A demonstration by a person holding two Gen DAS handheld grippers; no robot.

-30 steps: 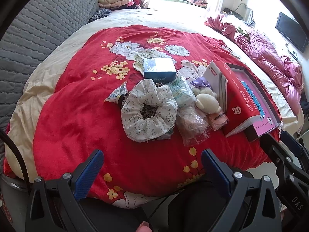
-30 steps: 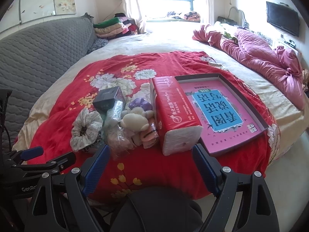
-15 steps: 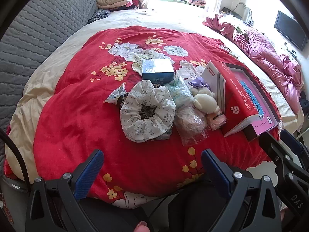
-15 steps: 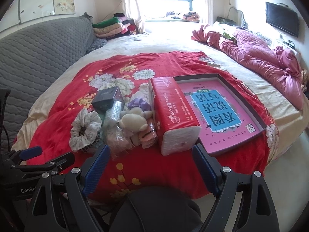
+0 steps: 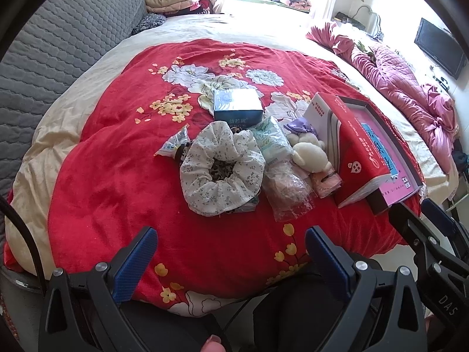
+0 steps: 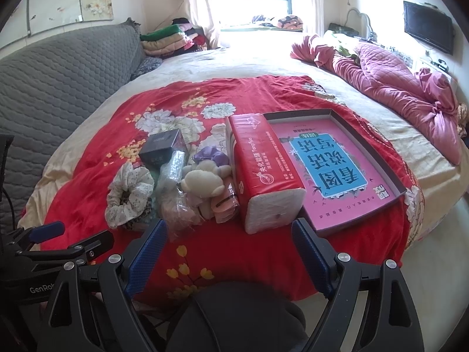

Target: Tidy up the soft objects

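A pile of soft things lies on the red floral blanket (image 5: pixel 117 158): a white floral scrunchie (image 5: pixel 221 173), a cream plush toy (image 5: pixel 309 154), a purple scrunchie (image 5: pixel 302 126), a clear bag (image 5: pixel 285 190), a wipes pack (image 5: pixel 271 140) and a pink item (image 5: pixel 328 180). A red tissue pack (image 6: pixel 263 170) lies beside a pink box tray (image 6: pixel 337 170). My left gripper (image 5: pixel 231 252) is open and empty, hovering short of the scrunchie. My right gripper (image 6: pixel 228 243) is open and empty, near the tissue pack's front end.
A blue box (image 5: pixel 236 106) sits behind the pile, a small sachet (image 5: pixel 173 143) to its left. A grey quilted sofa back (image 5: pixel 58 44) runs along the left. A pink quilt (image 6: pixel 395 88) lies at the right. Folded clothes (image 6: pixel 173 41) are stacked at the back.
Both grippers have drifted slightly; the view has shifted a little. Nothing on the bed has moved. Both grippers stay open.
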